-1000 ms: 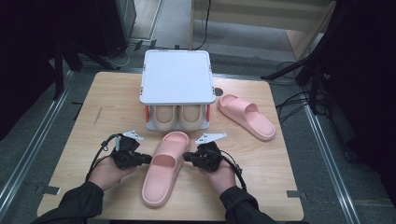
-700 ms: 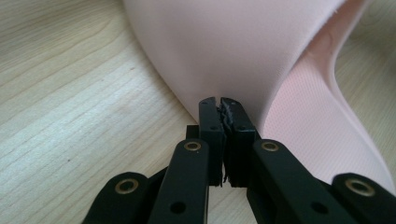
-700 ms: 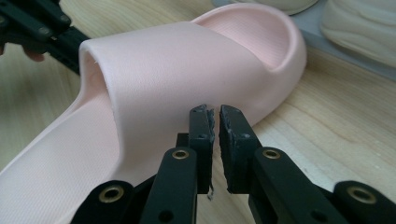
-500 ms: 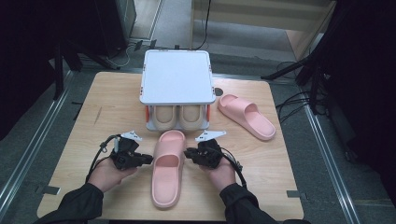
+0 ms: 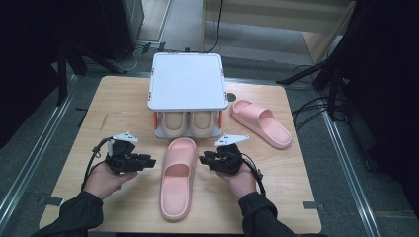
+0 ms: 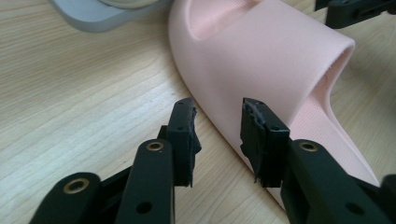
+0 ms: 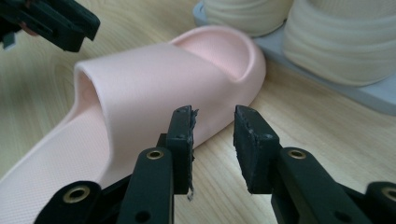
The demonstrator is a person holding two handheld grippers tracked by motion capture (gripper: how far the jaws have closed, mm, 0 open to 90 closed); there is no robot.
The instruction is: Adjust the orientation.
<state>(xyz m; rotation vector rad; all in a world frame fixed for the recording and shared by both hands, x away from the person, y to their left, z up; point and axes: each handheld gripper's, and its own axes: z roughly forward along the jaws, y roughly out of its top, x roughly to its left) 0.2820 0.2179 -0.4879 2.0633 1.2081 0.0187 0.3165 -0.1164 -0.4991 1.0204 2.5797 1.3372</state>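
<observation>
Your light wooden table [image 5: 118, 103] stands on a grey floor with dark gear around it. At the back sits a white two-level shoe rack [image 5: 186, 81] with cream slippers [image 5: 190, 122] under it. Your left gripper [image 5: 147, 161] and right gripper [image 5: 203, 159] flank the soft pink slipper [image 5: 176, 177], jaws slightly apart, holding nothing. Another pink slipper [image 5: 261, 122] lies far right. Bare wood lies near both side edges.

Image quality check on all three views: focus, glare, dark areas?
High view: soft and low in detail, table evenly lit, surroundings nearly black. Left gripper view: jaws sharp, pink slipper sharp, no glare. Right gripper view: jaws sharp, beige slippers on the rack slightly soft.
</observation>
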